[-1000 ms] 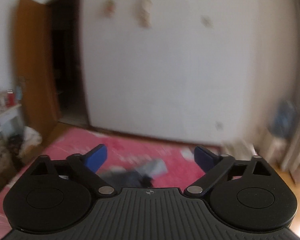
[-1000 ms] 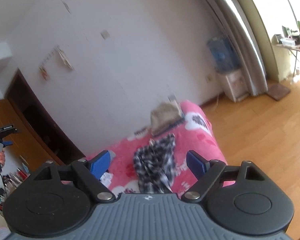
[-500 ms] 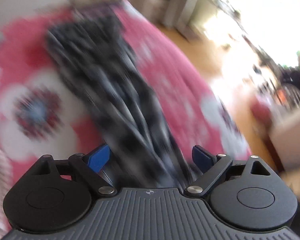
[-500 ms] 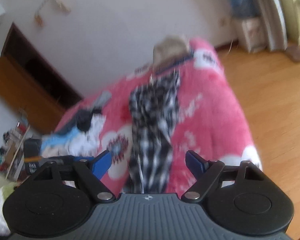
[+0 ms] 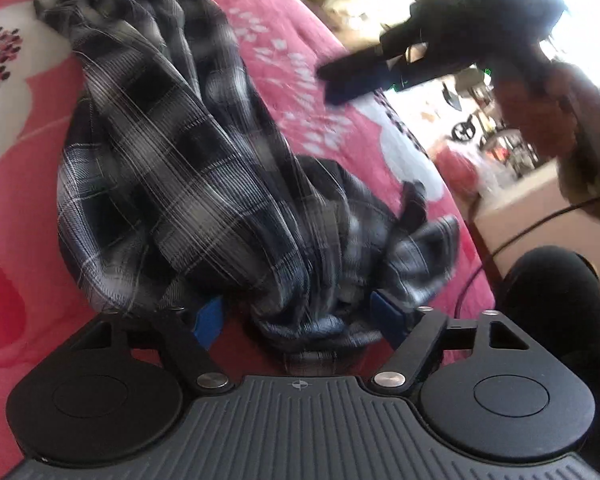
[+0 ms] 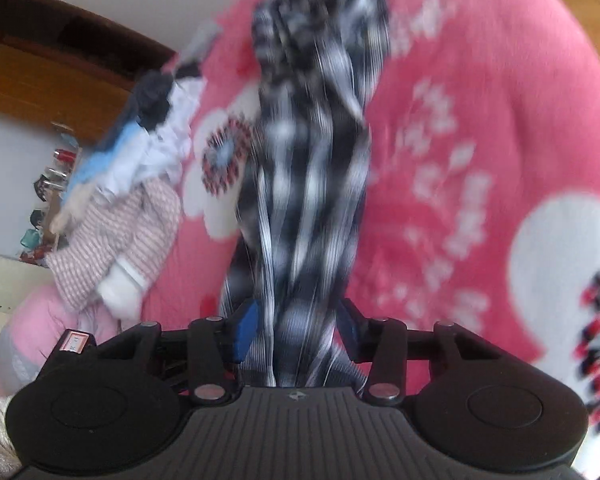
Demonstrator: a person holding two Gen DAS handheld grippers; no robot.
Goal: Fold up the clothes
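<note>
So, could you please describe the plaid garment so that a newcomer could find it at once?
Start from the pink flowered blanket covering the bed. Along its middle lies one long bunched garment, leading toward the right tongs. Its black, grey and white plaid sets it apart from the pink-striped and pale blue clothes pile beside it.

black-and-white plaid shirt [image 5: 172,152], pink floral blanket [image 6: 480,128], pink-striped garment [image 6: 112,240]

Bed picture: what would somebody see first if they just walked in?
First, the black-and-white checked garment, rumpled down the middle of the pink flowered blanket. Both tongs, left and right, are open with its cloth between their blue fingers. Left of it lies a heap of other clothes.
</note>
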